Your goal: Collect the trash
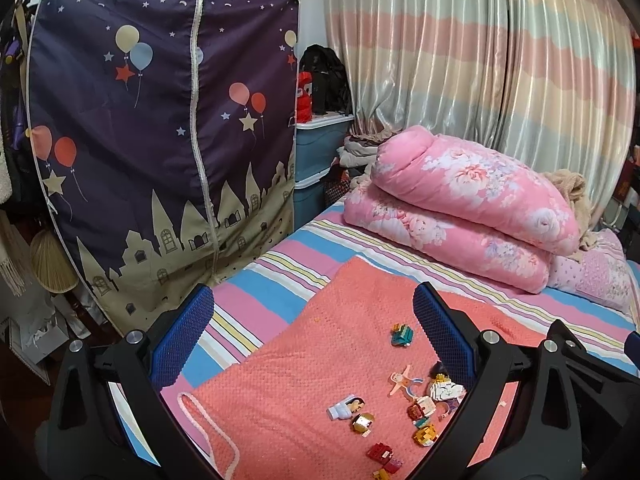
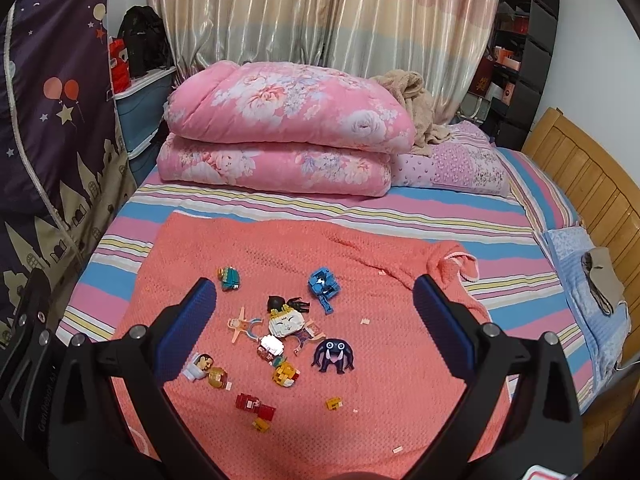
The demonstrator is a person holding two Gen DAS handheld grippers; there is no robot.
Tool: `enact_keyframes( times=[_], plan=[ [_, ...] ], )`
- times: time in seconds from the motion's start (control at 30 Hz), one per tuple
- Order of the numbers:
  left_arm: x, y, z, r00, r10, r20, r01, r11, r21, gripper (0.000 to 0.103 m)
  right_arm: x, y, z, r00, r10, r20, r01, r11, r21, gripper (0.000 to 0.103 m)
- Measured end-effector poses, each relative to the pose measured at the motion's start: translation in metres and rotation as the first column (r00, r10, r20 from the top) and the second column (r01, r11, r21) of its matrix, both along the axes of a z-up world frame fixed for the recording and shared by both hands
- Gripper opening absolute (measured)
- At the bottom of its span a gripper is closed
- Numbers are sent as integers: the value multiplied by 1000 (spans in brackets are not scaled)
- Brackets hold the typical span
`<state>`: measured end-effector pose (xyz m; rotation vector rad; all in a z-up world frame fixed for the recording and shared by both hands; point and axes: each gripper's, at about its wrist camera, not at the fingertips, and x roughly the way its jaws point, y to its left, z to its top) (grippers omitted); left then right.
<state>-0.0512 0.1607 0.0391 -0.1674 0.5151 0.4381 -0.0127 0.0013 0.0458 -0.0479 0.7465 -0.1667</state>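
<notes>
Right wrist view, we hold the right gripper (image 2: 314, 296) fingers apart and empty above the coral blanket (image 2: 400, 360), scattered brick toys (image 2: 282, 326) at 12 o'clock, left gripper (image 1: 314, 304) fingers likewise apart, toys at 5 o'clock.

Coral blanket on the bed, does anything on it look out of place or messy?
Yes. Small block toys and loose pieces lie scattered over the coral blanket: a blue brick figure tipped on its side, a dark purple creature, red bricks and tiny white scraps. The blanket's far right corner is bunched up. Both tongs hover open, holding nothing.
</notes>
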Motion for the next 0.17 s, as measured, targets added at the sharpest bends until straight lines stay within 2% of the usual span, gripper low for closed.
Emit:
enact_keyframes(
  times=[0.17],
  plan=[
    [2, -2, 1, 1000, 2, -1, -2, 1000, 1, 98, 5, -6, 1, 1000, 11, -9, -10, 1000, 23, 95]
  ],
)
